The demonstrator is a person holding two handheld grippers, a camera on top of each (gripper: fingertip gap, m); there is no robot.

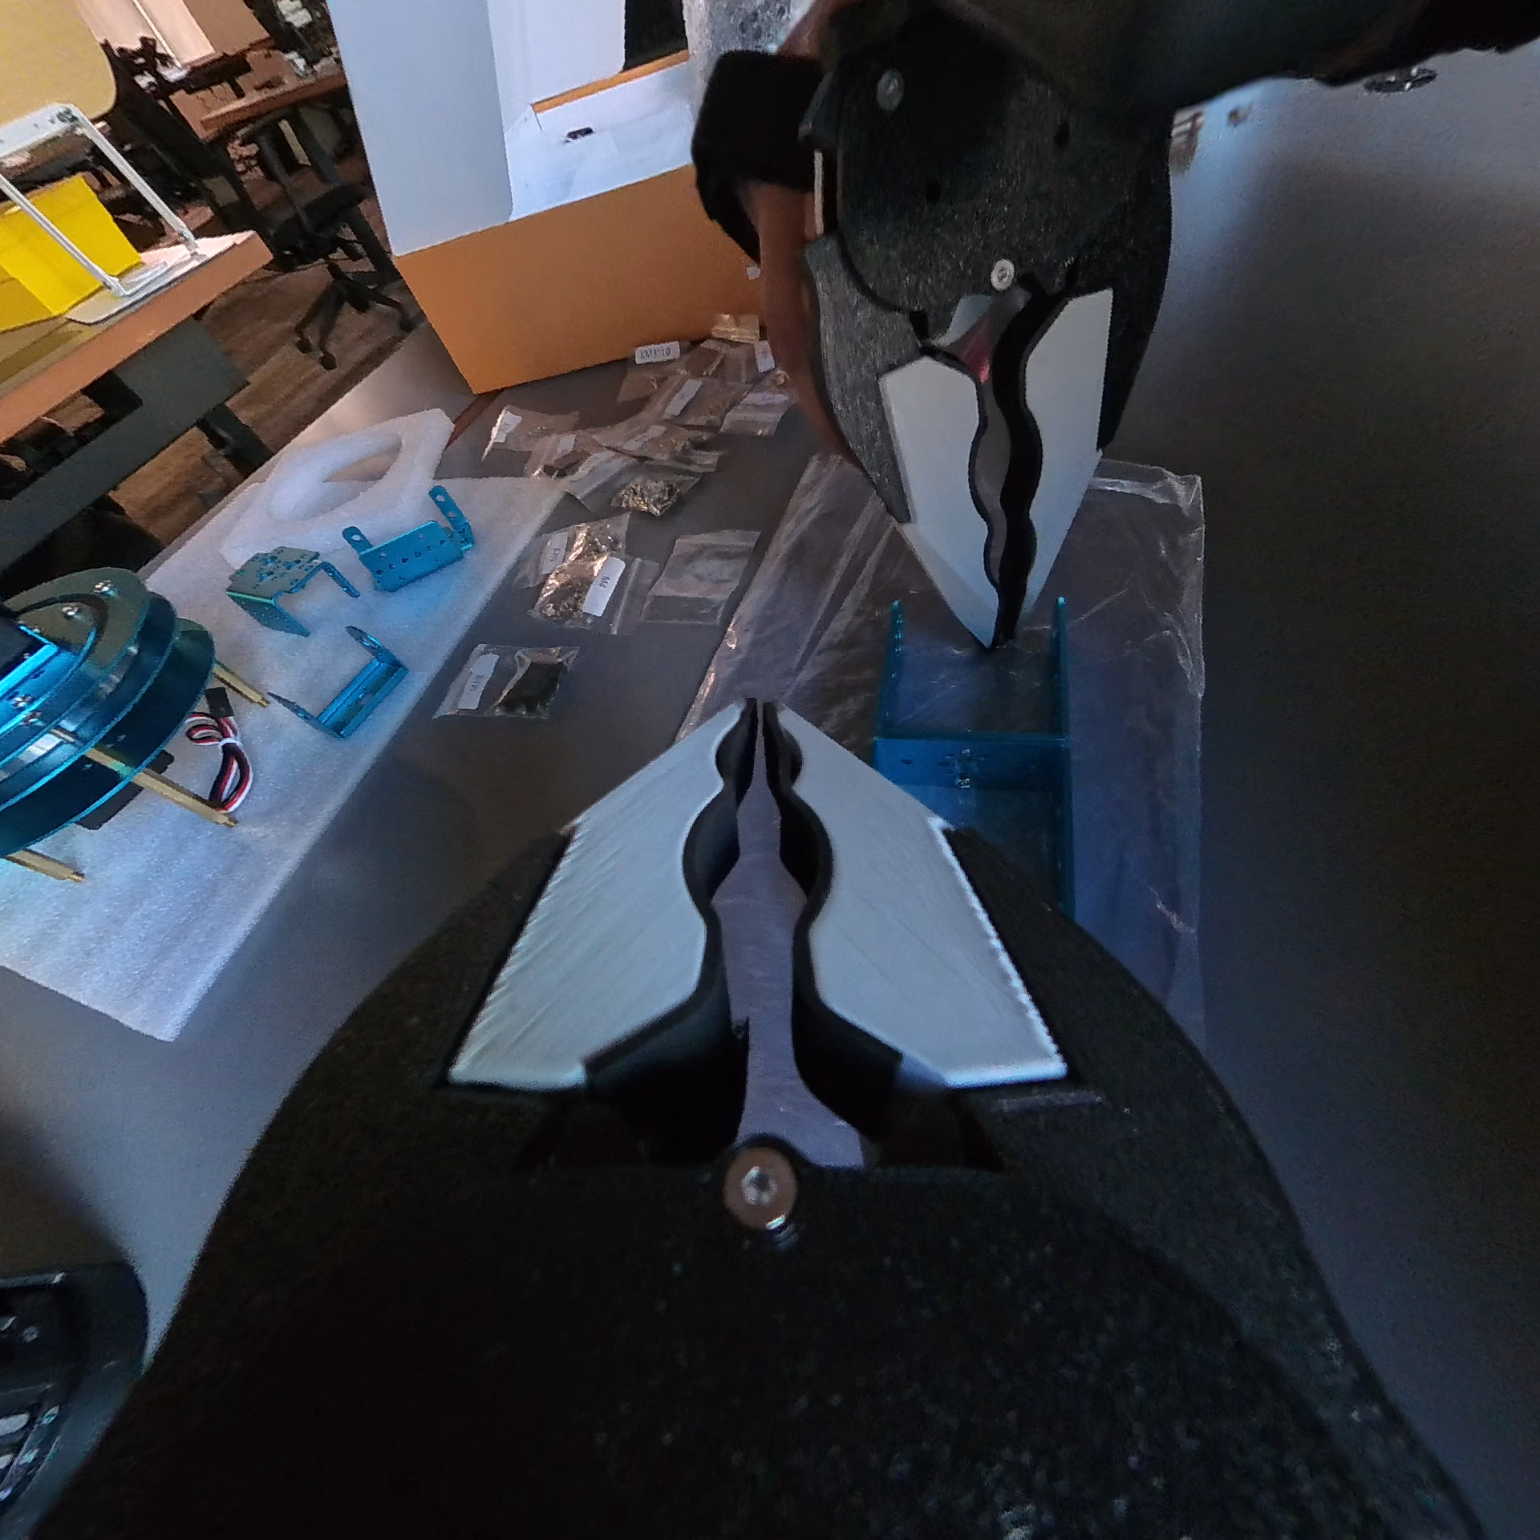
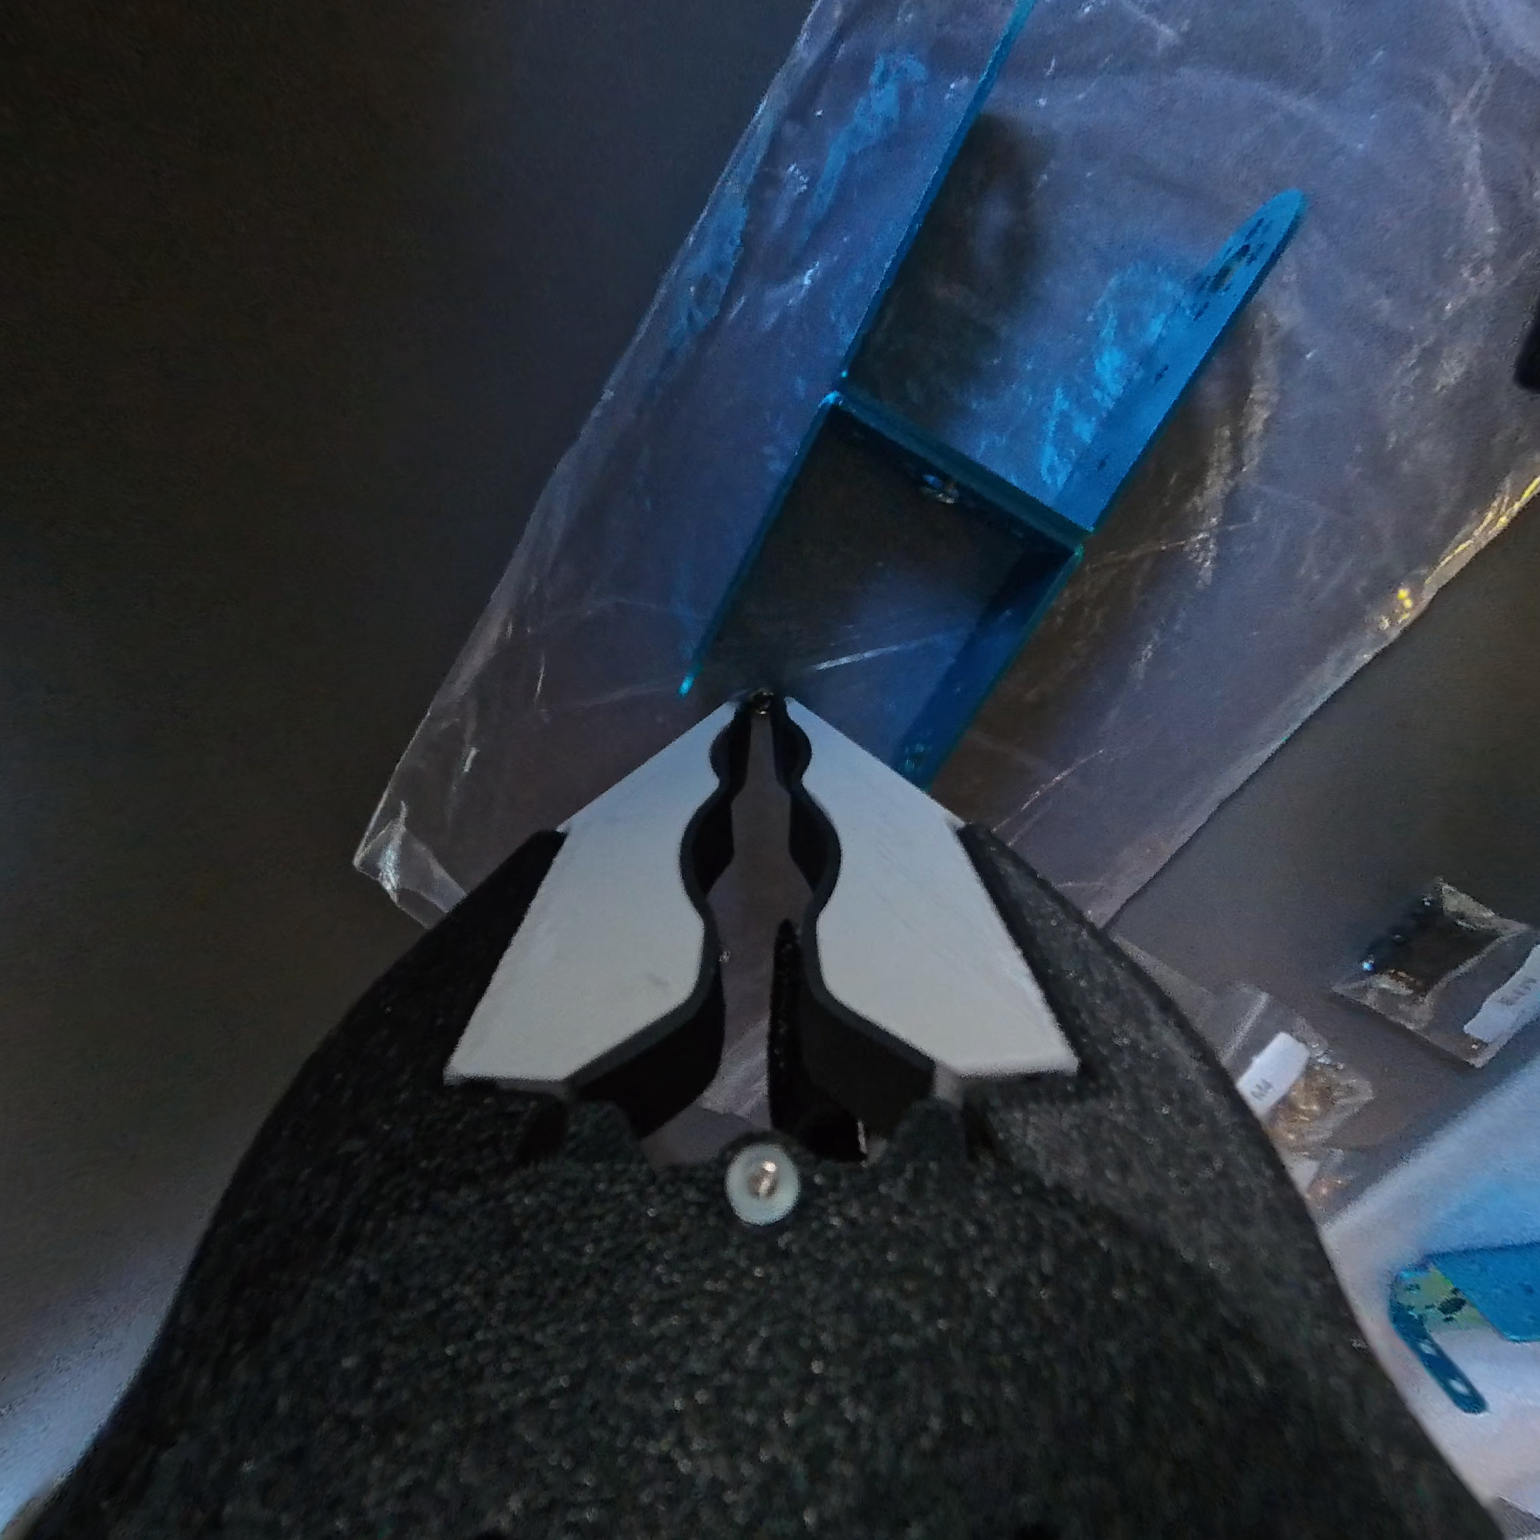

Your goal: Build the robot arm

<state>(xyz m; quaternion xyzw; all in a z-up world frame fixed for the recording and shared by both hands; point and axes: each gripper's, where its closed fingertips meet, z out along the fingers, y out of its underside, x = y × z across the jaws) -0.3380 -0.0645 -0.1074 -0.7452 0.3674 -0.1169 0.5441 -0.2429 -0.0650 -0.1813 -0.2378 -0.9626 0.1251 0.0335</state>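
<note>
A blue H-shaped metal bracket (image 1: 971, 762) lies with a clear plastic bag (image 1: 1150, 583) on the dark tabletop. In the left wrist view my right gripper (image 1: 1000, 640) points down between the bracket's two far arms, with its tips on the plastic. In the right wrist view the right gripper (image 2: 758, 707) is shut on a small dark screw (image 2: 758, 698) at its very tips, just before the bracket (image 2: 958, 492). The bag (image 2: 583, 583) wrinkles outward from that spot. My left gripper (image 1: 762, 708) is shut and hovers just left of the bracket's near end.
A white foam sheet (image 1: 167, 917) at left carries three small blue brackets (image 1: 408, 546) and a round blue assembly (image 1: 83, 667) with wires. Several small bags of hardware (image 1: 583, 575) lie behind. A white and orange box (image 1: 542, 250) stands at the back. The grippers' ends are close to 12 centimeters from one another.
</note>
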